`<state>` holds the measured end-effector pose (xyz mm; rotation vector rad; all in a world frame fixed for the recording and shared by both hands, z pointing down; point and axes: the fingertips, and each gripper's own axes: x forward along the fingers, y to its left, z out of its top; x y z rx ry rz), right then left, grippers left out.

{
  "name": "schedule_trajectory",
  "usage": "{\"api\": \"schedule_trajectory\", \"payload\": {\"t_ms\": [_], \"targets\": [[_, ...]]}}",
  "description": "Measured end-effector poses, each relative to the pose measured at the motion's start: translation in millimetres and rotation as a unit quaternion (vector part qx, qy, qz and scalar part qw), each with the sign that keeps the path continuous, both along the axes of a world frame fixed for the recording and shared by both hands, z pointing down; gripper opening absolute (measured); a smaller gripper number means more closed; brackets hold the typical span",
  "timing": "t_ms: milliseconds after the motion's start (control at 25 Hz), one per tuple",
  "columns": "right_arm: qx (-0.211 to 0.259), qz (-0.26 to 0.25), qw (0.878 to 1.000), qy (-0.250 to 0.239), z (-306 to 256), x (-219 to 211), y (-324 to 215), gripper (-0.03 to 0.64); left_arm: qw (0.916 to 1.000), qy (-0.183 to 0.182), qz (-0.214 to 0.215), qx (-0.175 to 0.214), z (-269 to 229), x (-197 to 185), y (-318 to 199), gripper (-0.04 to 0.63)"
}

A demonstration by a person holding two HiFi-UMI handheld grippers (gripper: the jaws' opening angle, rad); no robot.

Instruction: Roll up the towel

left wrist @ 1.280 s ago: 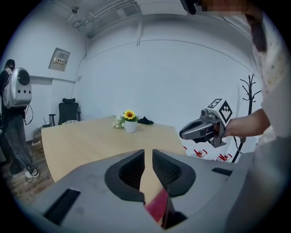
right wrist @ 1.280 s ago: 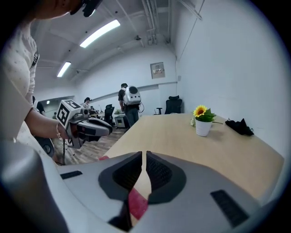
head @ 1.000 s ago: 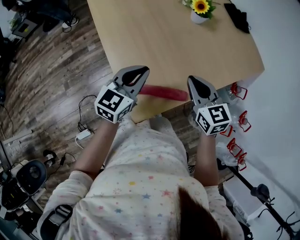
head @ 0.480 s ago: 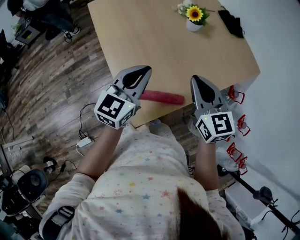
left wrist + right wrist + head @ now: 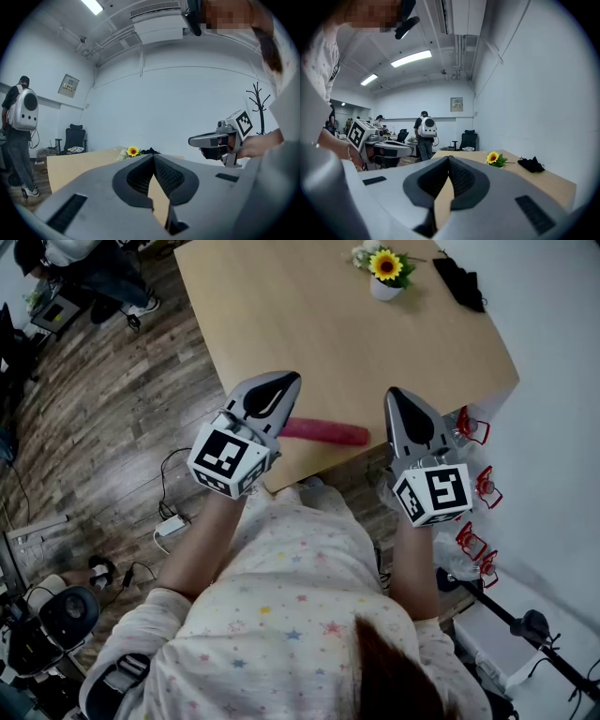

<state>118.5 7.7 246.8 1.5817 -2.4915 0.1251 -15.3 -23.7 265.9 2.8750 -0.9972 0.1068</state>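
The rolled red cloth towel lies along the near edge of the light wooden table, at mid-frame in the head view. The grey left gripper and right gripper flank it, each with jaws pressed together on nothing.

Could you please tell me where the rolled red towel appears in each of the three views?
Head view: the rolled red towel lies along the table's near edge, just below centre.
Left gripper view: not in it.
Right gripper view: not in it.
Shared landmark: the sunflower, visible in all three.
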Motion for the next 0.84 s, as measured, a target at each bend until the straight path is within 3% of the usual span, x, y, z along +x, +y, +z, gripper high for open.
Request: {"api": "schedule_trajectory", "payload": {"t_ms": [840], "targets": [[0.001, 0.007, 1.0, -0.002, 2.6, 6.1, 7.6, 0.0, 1.0, 0.001, -0.009, 0.0, 4.3, -2.5, 4.5, 0.012]]}}
